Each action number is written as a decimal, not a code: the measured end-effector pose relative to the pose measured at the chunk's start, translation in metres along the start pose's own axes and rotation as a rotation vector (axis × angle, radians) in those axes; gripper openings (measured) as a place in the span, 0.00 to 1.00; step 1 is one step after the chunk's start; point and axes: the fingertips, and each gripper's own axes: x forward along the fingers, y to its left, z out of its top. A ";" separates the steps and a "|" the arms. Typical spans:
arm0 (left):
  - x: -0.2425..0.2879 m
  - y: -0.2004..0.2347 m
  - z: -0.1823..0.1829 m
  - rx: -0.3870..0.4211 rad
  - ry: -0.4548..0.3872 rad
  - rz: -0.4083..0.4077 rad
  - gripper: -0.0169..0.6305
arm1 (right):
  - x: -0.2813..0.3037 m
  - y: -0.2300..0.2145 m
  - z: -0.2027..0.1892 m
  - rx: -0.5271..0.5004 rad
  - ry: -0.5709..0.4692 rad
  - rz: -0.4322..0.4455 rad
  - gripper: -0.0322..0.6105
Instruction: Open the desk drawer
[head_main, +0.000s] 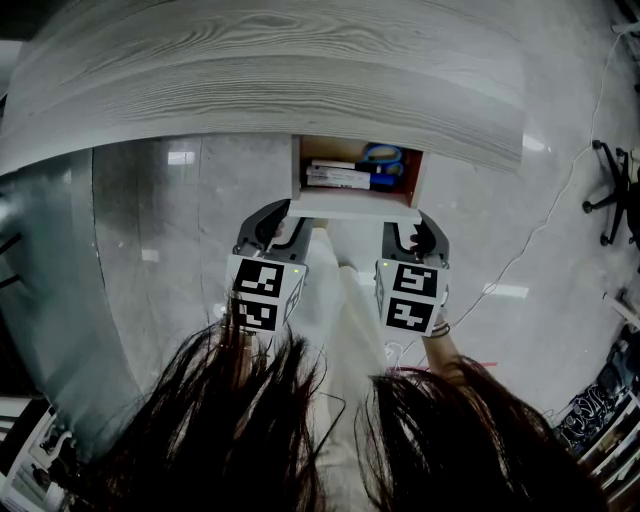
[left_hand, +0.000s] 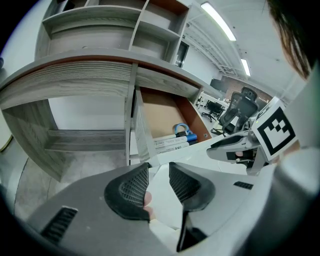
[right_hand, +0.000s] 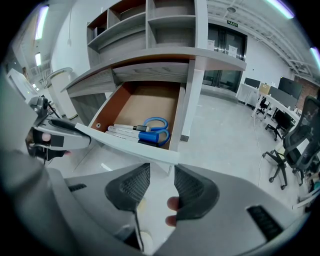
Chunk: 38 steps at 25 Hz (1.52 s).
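Dim head view, glare on the floor (head_main: 150, 230); brighter gripper views under ceiling strip lights (left_hand: 217, 21), fisheye-bent, dark-cornered.

Open drawer (head_main: 355, 207) juts from desk (head_main: 260, 80) front edge; scissors (right_hand: 156, 119) and pens (right_hand: 124, 129) crowd its front, rear bare. Clear passage beside drawer both sides.

We count one drawer (head_main: 356, 207), and inside it one pair of blue scissors (right_hand: 156, 129) and two white pens (right_hand: 122, 132). We see two grippers out front: left gripper (head_main: 285, 225), right gripper (head_main: 412, 232).
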 end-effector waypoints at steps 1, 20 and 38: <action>0.000 -0.001 0.001 -0.003 -0.003 -0.001 0.21 | 0.000 0.000 0.000 0.002 0.000 0.001 0.30; -0.013 -0.003 -0.004 -0.010 0.010 0.052 0.21 | 0.000 0.000 -0.021 0.060 0.060 0.032 0.30; -0.033 -0.022 -0.019 -0.017 -0.009 0.075 0.21 | -0.029 0.015 -0.040 0.016 0.079 0.079 0.30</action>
